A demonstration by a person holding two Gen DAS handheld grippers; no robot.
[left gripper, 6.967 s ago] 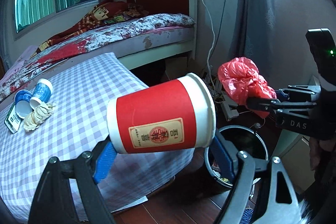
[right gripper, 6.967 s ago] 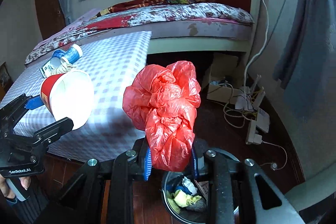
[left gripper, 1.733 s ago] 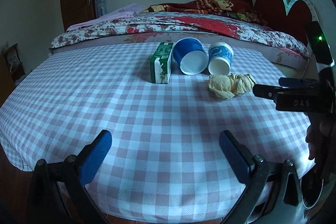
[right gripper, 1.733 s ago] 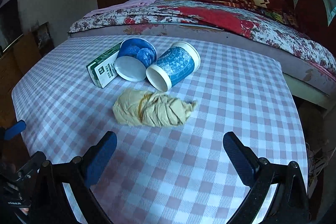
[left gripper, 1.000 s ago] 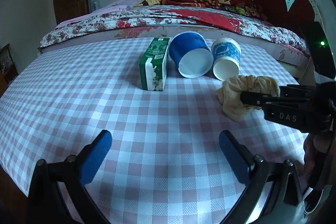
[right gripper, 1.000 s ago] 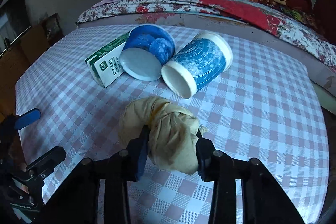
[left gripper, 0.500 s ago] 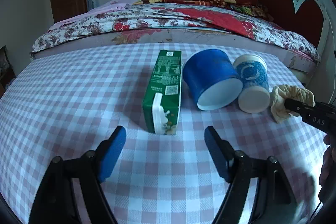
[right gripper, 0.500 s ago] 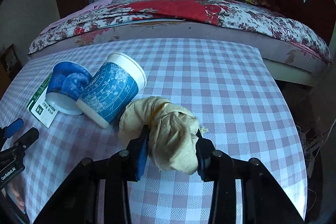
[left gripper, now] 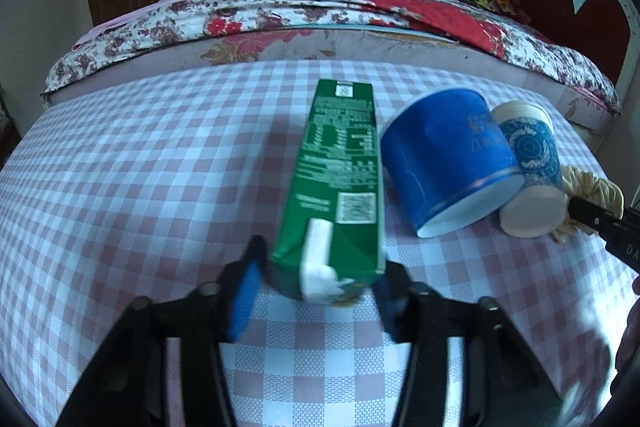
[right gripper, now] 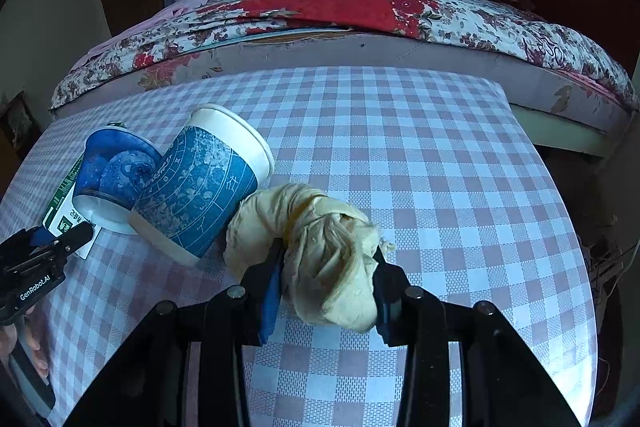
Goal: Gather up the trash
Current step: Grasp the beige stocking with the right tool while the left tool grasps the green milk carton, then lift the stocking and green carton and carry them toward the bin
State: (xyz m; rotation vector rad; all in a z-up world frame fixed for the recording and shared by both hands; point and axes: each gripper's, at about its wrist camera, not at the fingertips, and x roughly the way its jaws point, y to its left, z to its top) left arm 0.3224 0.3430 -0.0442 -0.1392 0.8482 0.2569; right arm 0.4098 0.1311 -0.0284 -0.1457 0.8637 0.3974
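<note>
A green drink carton lies on the checked tablecloth, its near end between the pads of my left gripper. The jaws are closing and the pads touch the carton's sides. To its right lie a dark blue cup and a patterned blue-and-white cup, both on their sides. My right gripper is shut on a crumpled beige wad, beside the patterned cup. The left gripper shows at the left edge of the right wrist view, at the carton.
A bed with a floral and red cover runs along the table's far side, with a red heart-shaped headboard at the right. The table's right edge drops to a dark floor with cables. A hand holds the left gripper's handle.
My left gripper has come forward to the green carton and its jaws have narrowed around it. The right gripper keeps the beige wad and has swung so the cups sit further left.
</note>
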